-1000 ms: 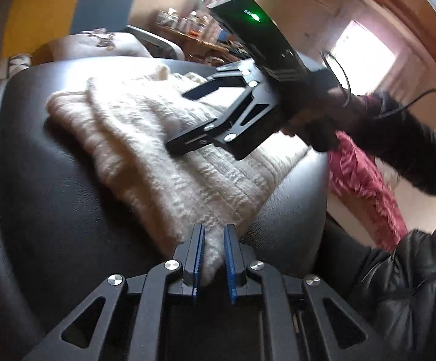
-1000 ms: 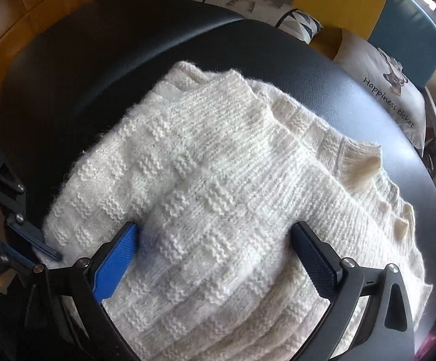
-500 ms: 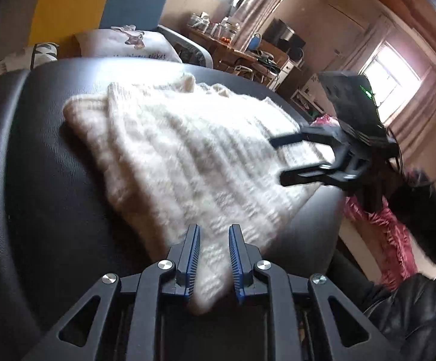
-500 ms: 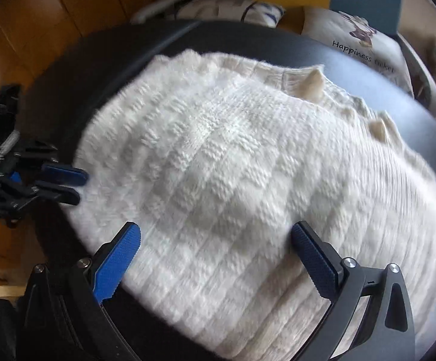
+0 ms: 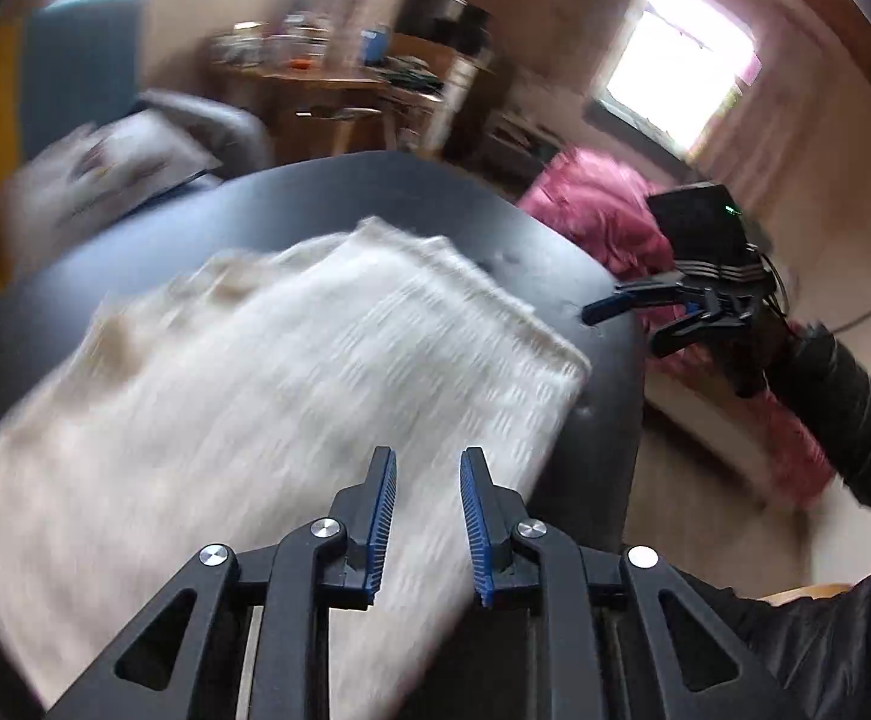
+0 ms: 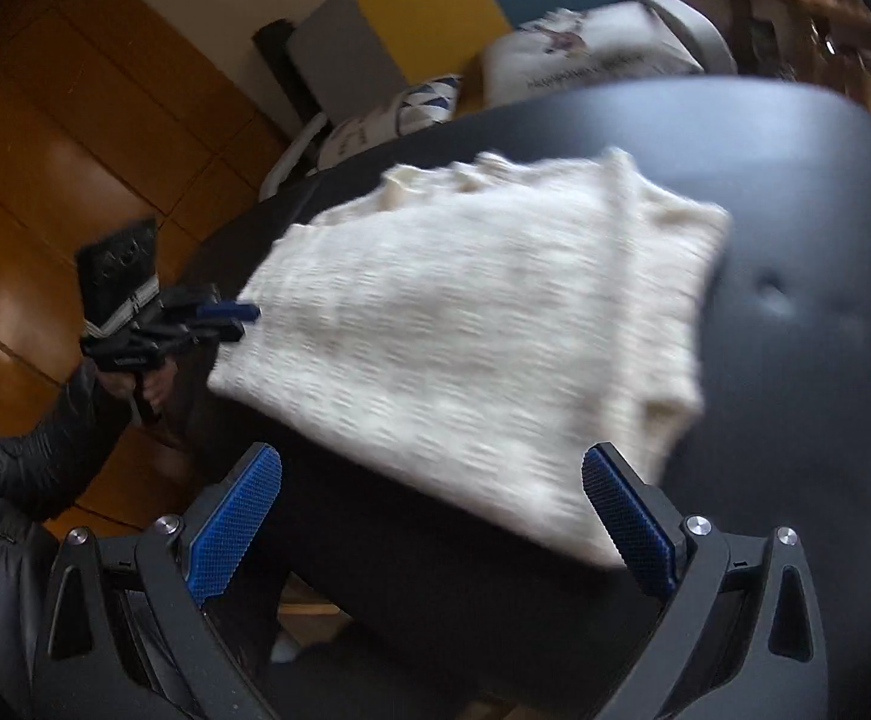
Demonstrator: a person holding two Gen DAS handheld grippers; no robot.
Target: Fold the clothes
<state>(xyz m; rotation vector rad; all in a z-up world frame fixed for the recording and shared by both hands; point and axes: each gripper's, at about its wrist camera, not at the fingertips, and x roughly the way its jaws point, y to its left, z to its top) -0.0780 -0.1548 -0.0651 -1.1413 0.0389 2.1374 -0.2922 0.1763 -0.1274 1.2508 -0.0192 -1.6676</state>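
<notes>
Folded sweater (image 6: 471,348) lies mid-frame on the surface (image 6: 795,312); left gripper (image 5: 423,516) opening, right gripper (image 6: 429,516) spread, both empty, job apparently finished.

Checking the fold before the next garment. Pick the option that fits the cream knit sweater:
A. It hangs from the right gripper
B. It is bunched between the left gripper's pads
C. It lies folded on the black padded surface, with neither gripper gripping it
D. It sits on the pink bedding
C: the sweater lies flat on the black surface; the right gripper is open and clear of it, and the left gripper, opening, pinches nothing.
</notes>
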